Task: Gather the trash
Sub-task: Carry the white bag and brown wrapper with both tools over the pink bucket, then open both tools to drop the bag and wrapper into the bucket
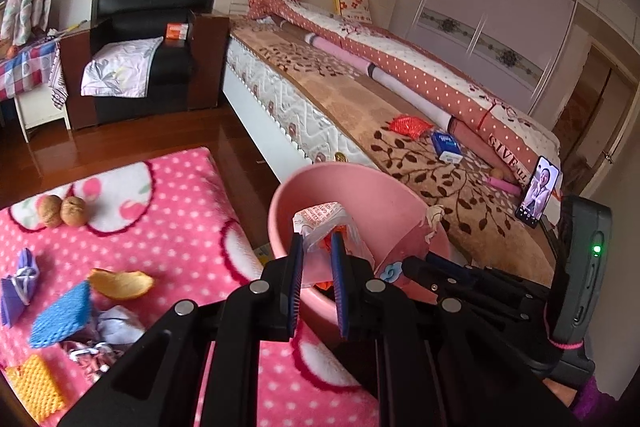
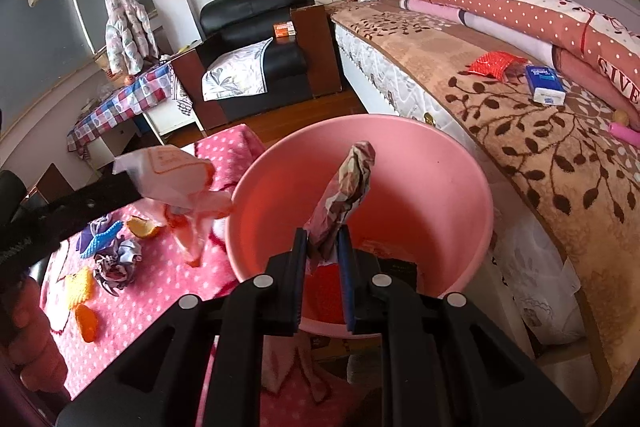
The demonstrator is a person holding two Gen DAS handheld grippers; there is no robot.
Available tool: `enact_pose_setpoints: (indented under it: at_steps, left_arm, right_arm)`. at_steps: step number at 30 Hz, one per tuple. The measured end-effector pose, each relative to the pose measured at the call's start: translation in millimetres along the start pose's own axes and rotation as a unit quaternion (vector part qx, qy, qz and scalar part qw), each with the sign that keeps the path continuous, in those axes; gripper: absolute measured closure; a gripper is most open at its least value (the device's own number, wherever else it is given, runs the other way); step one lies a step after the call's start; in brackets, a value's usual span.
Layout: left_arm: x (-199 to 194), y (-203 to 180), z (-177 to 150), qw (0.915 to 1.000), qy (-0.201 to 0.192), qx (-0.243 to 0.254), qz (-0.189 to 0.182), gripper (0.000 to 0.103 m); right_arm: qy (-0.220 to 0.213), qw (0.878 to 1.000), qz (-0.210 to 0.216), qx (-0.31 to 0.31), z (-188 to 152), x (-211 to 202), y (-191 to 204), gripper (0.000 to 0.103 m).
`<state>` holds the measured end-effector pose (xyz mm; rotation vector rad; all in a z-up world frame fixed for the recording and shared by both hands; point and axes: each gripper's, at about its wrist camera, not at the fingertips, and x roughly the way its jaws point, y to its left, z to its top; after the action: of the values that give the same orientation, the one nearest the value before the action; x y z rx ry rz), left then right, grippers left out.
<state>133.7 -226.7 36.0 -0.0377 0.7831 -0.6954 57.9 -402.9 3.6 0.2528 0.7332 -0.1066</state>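
A pink basin point(image 1: 340, 171) point(image 2: 420, 187) stands between the pink dotted blanket point(image 1: 180, 187) and the bed. My left gripper point(image 1: 316, 255) point(image 2: 134, 183) is shut on a white and orange plastic wrapper point(image 1: 320, 219) point(image 2: 176, 179), at the basin's near left rim. My right gripper point(image 2: 322, 247) point(image 1: 416, 261) is shut on a crumpled printed paper point(image 2: 348, 187), which it holds over the basin's inside. Red and dark scraps point(image 2: 328, 287) lie at the basin's bottom. On the blanket lie an orange peel point(image 1: 120, 283), a blue foam net point(image 1: 60, 315), a yellow foam net point(image 1: 36, 387) and crumpled foil paper point(image 1: 104, 335).
Two walnuts point(image 1: 64, 213) and a purple pouch point(image 1: 16, 287) also lie on the blanket. The bed point(image 1: 360, 99) on the right carries a red packet point(image 1: 408, 125), a blue tissue pack point(image 1: 446, 145) and a propped phone point(image 1: 538, 191). A black armchair point(image 1: 148, 39) stands behind, past wood floor.
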Motion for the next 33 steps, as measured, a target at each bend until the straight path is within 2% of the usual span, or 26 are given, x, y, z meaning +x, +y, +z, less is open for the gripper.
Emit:
enact_pose_setpoints:
  at_steps: [13,15,17,19,24,33]
  left_arm:
    - [36.0,-8.3,-0.7,0.9996,0.028,0.009,0.002,0.088]
    - [35.3,-7.6,-1.1,0.9997,0.024,0.006,0.005,0.084]
    - [34.6,-7.3,-0.6,0.9997,0.023,0.004,0.006,0.072]
    - [31.3,-5.9,-0.4,0.9998,0.018,0.002,0.008,0.067]
    - [25.8,-4.3,-0.3,0.9999,0.013,0.000,0.011,0.064]
    - [10.7,2.5,-4.8,0.9998,0.009,-0.007,0.013,0.064]
  right_arm:
    - [0.001,1.000,-0.016,0.012,-1.1,6.0,-11.0,0.087]
    - [0.002,1.000,-0.017,0.012,-1.6,6.7,-11.3,0.087]
    - [0.002,1.000,-0.017,0.013,-1.7,7.0,-11.2,0.087]
    - [0.001,1.000,-0.018,0.014,-1.4,7.0,-11.3,0.087]
    - [-0.002,1.000,-0.016,0.020,-1.3,5.6,-12.3,0.087]
    - [0.006,0.999,-0.007,0.038,-1.3,4.0,-13.7,0.071]
